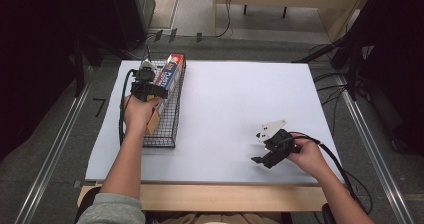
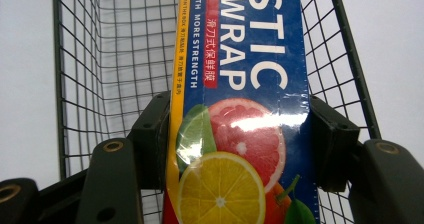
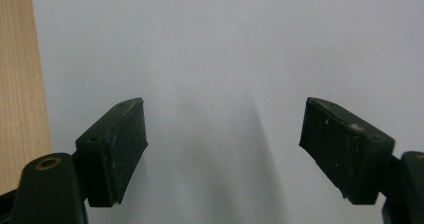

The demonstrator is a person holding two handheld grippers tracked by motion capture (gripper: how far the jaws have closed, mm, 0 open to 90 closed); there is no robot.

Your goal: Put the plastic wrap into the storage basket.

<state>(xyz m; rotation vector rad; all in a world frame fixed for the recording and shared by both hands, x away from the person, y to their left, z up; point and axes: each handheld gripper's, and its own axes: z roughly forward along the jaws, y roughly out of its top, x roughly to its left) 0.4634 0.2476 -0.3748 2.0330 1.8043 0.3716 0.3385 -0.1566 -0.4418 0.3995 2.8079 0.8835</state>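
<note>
A long blue plastic-wrap box (image 1: 168, 74) with citrus fruit printed on it lies lengthwise in a black wire basket (image 1: 170, 126) at the left of the white table. My left gripper (image 1: 148, 90) is shut on the box's near part. In the left gripper view both pads (image 2: 155, 134) press the sides of the box (image 2: 245, 129), with the basket's mesh (image 2: 100, 74) around it. My right gripper (image 1: 261, 153) rests low at the right front of the table, jaws open. In the right gripper view its pads (image 3: 120, 144) stand wide apart over bare white surface.
The white table top (image 1: 235, 104) has a wooden front edge (image 1: 225, 196). That wooden strip (image 3: 17, 84) lies at the left of the right gripper view. Cables trail from both grippers. Dark stands and rails flank the table.
</note>
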